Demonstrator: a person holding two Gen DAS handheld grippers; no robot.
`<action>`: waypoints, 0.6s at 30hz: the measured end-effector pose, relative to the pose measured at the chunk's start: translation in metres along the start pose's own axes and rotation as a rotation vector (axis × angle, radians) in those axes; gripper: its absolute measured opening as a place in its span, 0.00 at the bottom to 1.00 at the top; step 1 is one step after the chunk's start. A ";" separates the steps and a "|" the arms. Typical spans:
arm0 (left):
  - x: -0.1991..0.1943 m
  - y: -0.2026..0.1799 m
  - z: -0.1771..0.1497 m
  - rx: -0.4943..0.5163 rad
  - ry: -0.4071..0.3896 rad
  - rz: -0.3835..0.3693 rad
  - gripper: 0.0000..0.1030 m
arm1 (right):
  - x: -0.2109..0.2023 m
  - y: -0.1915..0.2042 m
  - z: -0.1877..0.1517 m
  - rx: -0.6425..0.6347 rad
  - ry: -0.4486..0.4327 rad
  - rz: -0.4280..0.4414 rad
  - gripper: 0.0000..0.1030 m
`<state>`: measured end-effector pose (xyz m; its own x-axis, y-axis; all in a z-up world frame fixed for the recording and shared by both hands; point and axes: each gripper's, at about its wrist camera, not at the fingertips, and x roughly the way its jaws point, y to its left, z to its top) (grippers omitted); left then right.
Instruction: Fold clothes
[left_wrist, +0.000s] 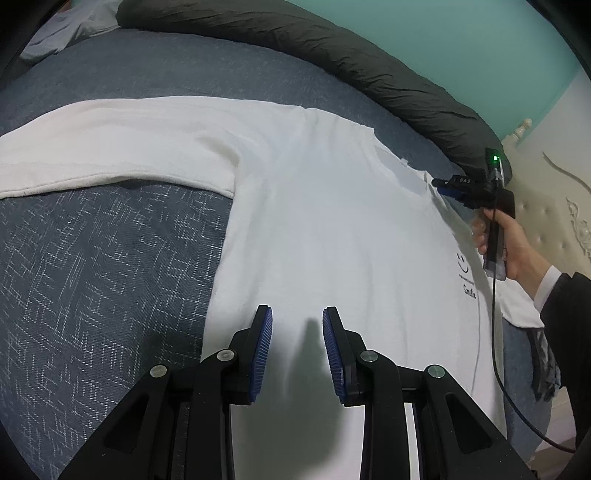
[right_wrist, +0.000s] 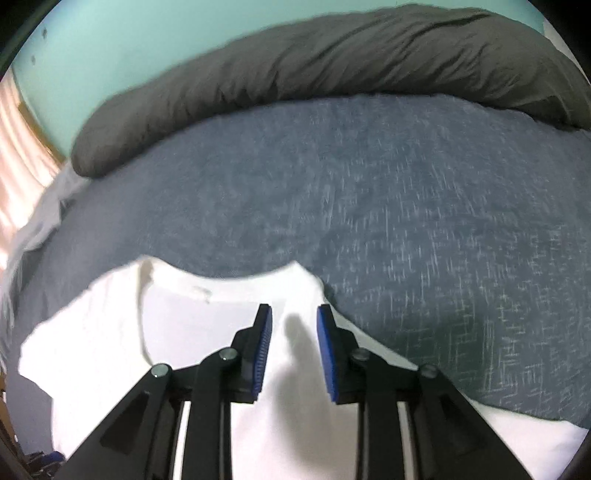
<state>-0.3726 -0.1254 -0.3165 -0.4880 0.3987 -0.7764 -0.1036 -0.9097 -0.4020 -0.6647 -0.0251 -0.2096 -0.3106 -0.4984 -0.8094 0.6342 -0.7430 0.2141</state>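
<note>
A white long-sleeved shirt (left_wrist: 332, 229) lies flat on a blue-grey bedspread (left_wrist: 96, 266), one sleeve (left_wrist: 110, 147) stretched out to the left, a small "Smile" print (left_wrist: 467, 280) on its chest. My left gripper (left_wrist: 297, 314) is open and empty, hovering over the shirt's body. My right gripper (right_wrist: 293, 310) is open and empty over the shoulder, close to the collar (right_wrist: 207, 291). It also shows in the left wrist view (left_wrist: 439, 184), held by a hand at the collar's right side.
A long dark grey bolster (left_wrist: 332, 59) lies along the far edge of the bed and also shows in the right wrist view (right_wrist: 295, 70). A teal wall (left_wrist: 443, 33) is behind it. A cream tufted headboard (left_wrist: 554, 206) stands at the right. Pale cloth (right_wrist: 40, 214) lies at the bed's left.
</note>
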 end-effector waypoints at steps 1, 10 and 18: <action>0.001 0.001 0.000 0.000 0.002 0.002 0.30 | 0.004 0.001 0.000 -0.003 0.011 -0.020 0.24; -0.001 -0.004 0.001 0.005 0.007 -0.001 0.31 | -0.024 -0.008 -0.009 0.068 -0.046 -0.062 0.24; -0.009 -0.020 0.000 0.025 -0.001 -0.020 0.31 | -0.085 -0.010 -0.046 0.069 -0.036 -0.035 0.24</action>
<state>-0.3658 -0.1105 -0.3016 -0.4869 0.4168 -0.7676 -0.1352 -0.9042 -0.4052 -0.6123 0.0450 -0.1682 -0.3577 -0.4861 -0.7974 0.5724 -0.7888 0.2240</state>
